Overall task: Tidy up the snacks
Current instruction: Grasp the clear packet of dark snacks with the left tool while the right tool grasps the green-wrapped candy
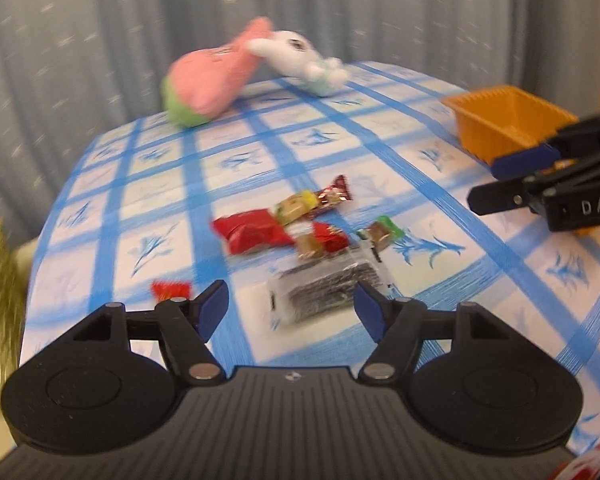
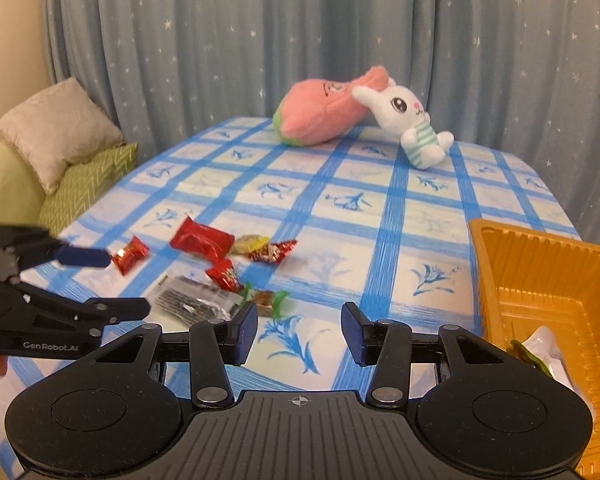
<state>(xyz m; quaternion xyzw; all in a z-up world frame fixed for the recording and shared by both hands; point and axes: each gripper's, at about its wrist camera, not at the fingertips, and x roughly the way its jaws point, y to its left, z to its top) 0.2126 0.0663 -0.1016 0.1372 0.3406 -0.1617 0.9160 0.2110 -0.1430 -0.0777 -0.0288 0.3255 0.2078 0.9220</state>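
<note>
Several wrapped snacks lie in a loose heap on the blue-checked tablecloth [image 2: 380, 216]: a red bag [image 1: 252, 232] [image 2: 202, 240], a clear packet of dark seaweed [image 1: 324, 284] [image 2: 196, 296], a green-ended candy [image 1: 380, 234] [image 2: 266, 298] and a small red candy [image 1: 171, 290] [image 2: 131, 254]. My left gripper [image 1: 290, 304] [image 2: 120, 282] is open just short of the seaweed packet, its pads not touching it. My right gripper [image 2: 299, 330] [image 1: 496, 180] is open over bare cloth with nothing between its fingers. Beside it stands an orange tray [image 2: 500, 264] [image 1: 500, 120] that holds a white packet [image 2: 544, 348].
A pink plush [image 2: 320, 116] and a white rabbit plush [image 2: 412, 124] lie at the table's far edge before a blue curtain. Cushions [image 2: 60, 132] on a green sofa sit off the left edge. A hand shows at the left border.
</note>
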